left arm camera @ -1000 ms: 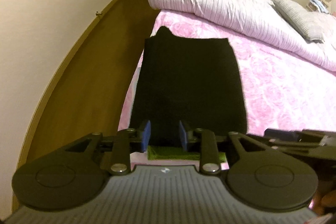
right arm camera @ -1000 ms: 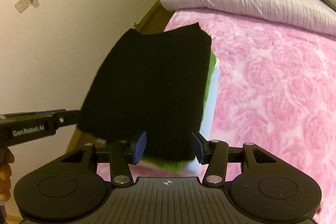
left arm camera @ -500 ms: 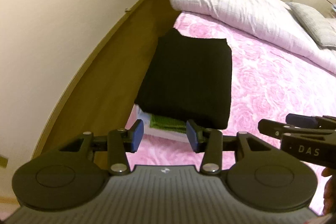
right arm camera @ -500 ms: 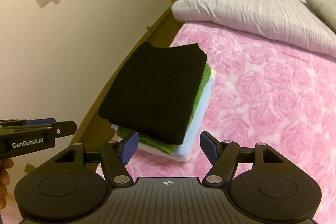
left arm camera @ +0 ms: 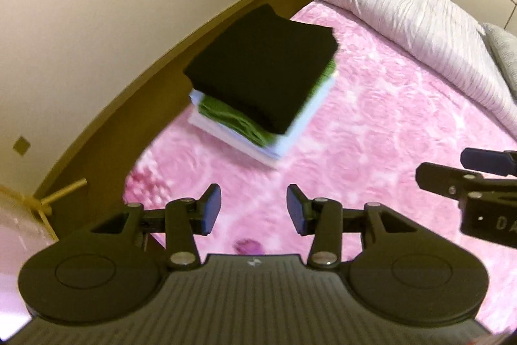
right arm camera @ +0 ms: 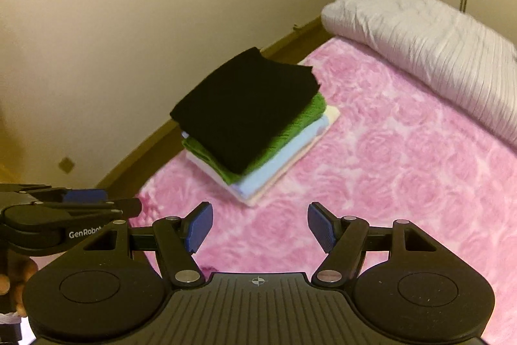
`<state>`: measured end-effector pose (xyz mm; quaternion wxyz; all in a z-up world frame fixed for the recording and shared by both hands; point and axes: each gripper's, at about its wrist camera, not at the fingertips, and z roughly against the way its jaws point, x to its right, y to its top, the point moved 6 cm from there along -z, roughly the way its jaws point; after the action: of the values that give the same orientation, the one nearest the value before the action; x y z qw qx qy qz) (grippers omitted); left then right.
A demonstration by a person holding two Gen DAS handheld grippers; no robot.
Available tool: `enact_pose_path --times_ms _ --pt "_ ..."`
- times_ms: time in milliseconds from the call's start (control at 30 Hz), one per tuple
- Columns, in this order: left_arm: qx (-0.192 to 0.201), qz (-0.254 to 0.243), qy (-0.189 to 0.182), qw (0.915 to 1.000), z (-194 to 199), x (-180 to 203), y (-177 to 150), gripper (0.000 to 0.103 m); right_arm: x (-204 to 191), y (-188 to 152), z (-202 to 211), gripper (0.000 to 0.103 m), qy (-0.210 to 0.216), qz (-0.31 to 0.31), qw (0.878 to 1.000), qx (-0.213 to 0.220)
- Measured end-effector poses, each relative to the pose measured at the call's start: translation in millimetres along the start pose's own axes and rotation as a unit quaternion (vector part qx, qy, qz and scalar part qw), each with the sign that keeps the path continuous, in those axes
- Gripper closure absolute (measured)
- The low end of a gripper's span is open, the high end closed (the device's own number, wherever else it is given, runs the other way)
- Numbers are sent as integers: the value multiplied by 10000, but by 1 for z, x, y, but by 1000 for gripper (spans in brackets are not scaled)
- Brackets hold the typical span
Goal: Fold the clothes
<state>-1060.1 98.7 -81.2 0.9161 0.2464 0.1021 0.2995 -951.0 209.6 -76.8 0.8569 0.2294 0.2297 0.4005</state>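
Note:
A folded black garment (left arm camera: 265, 67) (right arm camera: 248, 109) lies on top of a stack of folded clothes: green (left arm camera: 226, 115) (right arm camera: 290, 131), pale blue (right arm camera: 274, 170) and white (left arm camera: 226, 134). The stack sits on the pink bedspread (left arm camera: 371, 134) (right arm camera: 387, 167) near its left edge. My left gripper (left arm camera: 253, 209) is open and empty, well back from the stack. My right gripper (right arm camera: 260, 227) is open and empty, also back from the stack. Each gripper shows at the edge of the other's view: the right one (left arm camera: 468, 183), the left one (right arm camera: 64, 215).
A rolled white striped duvet (left arm camera: 404, 12) (right arm camera: 436, 54) lies across the far end of the bed. A grey pillow (left arm camera: 504, 54) is at the far right. A wood floor strip (left arm camera: 155, 70) runs between the bed and the wall.
Both grippers have let go of the black garment and pulled back and up from the stack; their jaws have opened wider. The garment stays on the stack.

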Motion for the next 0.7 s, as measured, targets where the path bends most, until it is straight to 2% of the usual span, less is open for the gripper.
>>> enact_pose_path --times_ms 133,333,533,700 --pt "66 211 29 9998 18 34 -21 62 21 -19 26 34 34 368 9993 -74" --pt "47 490 27 9988 30 66 -41 62 42 -31 45 34 118 513 9984 -214" --pt "19 759 130 9970 38 76 -50 62 52 -30 46 34 361 570 9971 -341" --pt "-53 936 160 9955 24 71 -42 63 52 -22 30 34 476 671 9955 -473"
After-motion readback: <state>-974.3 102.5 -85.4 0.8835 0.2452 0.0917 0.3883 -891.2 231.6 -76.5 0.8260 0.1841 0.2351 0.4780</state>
